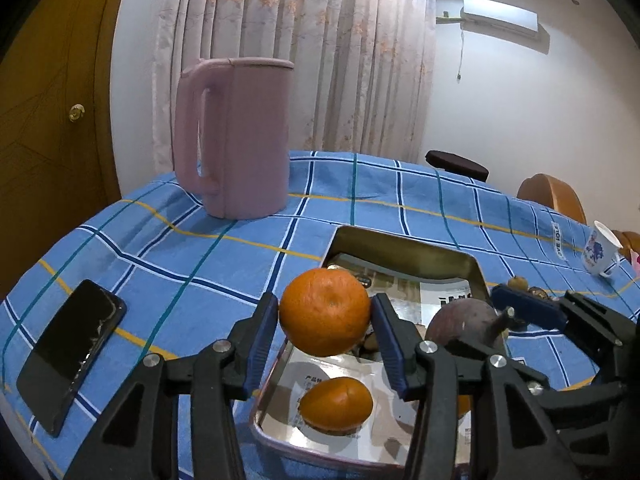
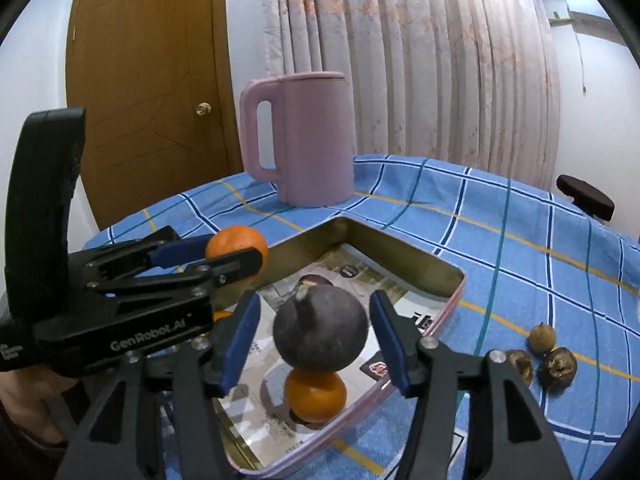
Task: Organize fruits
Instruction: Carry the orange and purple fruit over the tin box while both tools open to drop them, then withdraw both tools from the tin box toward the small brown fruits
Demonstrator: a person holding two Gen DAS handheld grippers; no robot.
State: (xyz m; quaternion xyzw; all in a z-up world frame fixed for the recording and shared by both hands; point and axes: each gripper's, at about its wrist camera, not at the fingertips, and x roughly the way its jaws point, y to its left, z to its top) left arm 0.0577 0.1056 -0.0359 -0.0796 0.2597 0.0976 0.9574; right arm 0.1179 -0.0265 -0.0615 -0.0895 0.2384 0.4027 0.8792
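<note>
Where the metal tray (image 2: 452,276) lies on the blue checked cloth (image 1: 168,264), its mirror-bright floor reflects printed paper, the characters too blurred to read; above it the left gripper (image 1: 325,314) clamps a round, dimpled orange (image 1: 325,311); the right gripper (image 2: 316,328) pinches a smooth, dark purple fruit (image 2: 320,328) with a short stem; a second orange (image 2: 315,397) rests inside; "GenRobot.AI" marks the left gripper's body; a matte pink jug (image 1: 236,136) stands behind; three wrinkled brown fruits (image 2: 542,354) lie beside the tray.

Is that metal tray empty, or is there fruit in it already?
Not empty. One orange lies on the paper lining the tray; the other fruits over it are held up by grippers.
</note>
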